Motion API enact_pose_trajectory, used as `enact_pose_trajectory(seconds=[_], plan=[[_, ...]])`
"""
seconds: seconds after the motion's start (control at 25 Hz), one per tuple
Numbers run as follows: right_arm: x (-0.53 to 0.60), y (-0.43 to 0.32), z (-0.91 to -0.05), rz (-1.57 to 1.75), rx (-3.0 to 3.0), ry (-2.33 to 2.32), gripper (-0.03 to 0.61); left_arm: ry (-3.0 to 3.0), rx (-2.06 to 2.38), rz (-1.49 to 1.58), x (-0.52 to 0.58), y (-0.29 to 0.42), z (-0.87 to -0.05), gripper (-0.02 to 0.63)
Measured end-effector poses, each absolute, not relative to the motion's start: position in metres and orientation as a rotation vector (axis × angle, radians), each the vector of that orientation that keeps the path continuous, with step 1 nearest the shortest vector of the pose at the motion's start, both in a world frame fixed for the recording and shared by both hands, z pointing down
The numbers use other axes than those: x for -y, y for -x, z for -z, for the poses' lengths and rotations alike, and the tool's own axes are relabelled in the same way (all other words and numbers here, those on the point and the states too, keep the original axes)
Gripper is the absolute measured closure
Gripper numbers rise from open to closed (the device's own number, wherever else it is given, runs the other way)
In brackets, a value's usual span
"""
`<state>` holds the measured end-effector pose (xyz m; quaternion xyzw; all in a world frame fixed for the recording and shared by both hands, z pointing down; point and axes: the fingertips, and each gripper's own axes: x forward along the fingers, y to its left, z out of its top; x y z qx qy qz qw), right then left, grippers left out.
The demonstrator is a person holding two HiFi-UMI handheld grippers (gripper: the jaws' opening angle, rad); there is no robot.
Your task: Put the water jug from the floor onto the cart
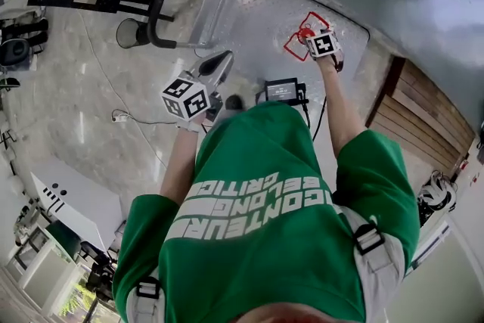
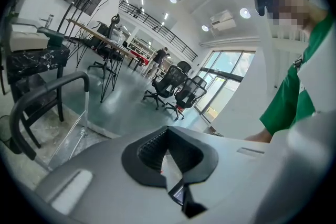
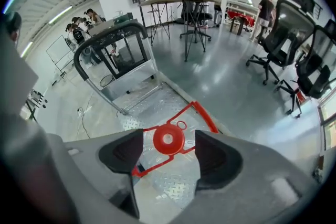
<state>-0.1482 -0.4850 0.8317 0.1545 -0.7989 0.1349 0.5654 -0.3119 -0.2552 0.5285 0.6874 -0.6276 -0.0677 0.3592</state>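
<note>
Right gripper (image 3: 169,159) aimed steeply downward, jaws wide apart, with red cap (image 3: 168,138) of water jug (image 3: 203,112) centred below them, untouched; left gripper (image 2: 169,163), jaws together and empty, farther off.

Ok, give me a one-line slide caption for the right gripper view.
Open right gripper over the red cap of the clear water jug standing on the cart's metal deck.

The head view looks steeply down from above the person's green shirt (image 1: 265,193) to the floor. The left gripper view faces almost level across the room. The right gripper view points steeply down, close over the jug's red cap (image 3: 168,138) (image 1: 305,34), which the head view also shows. All three views show the cart handle (image 1: 162,4) (image 2: 47,86) (image 3: 105,34).
</note>
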Motion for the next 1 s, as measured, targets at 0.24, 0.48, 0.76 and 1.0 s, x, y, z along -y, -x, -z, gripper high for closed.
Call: enact_pose_trajectory(seconds=[0.24,0.48,0.76,1.0], plan=[[0.490,0.152,-0.761,-0.266,2.035,-0.496,0.399,-1.899,1.553,0.207,0.259,0.311,-0.515,0.600],[0.471,0.138,-0.697,-0.201,2.140,-0.577,0.584,-2.011,1.475,0.239,0.250,0.294,-0.505,0.600],[0.431,0.097,-0.646,-0.194,2.169,-0.702,0.586,-2.098,1.372,0.269,0.221,0.270,-0.498,0.600],[0.377,0.069,-0.611,-0.175,2.199,-0.754,0.586,-2.142,1.295,0.268,0.188,0.257,-0.497,0.600]])
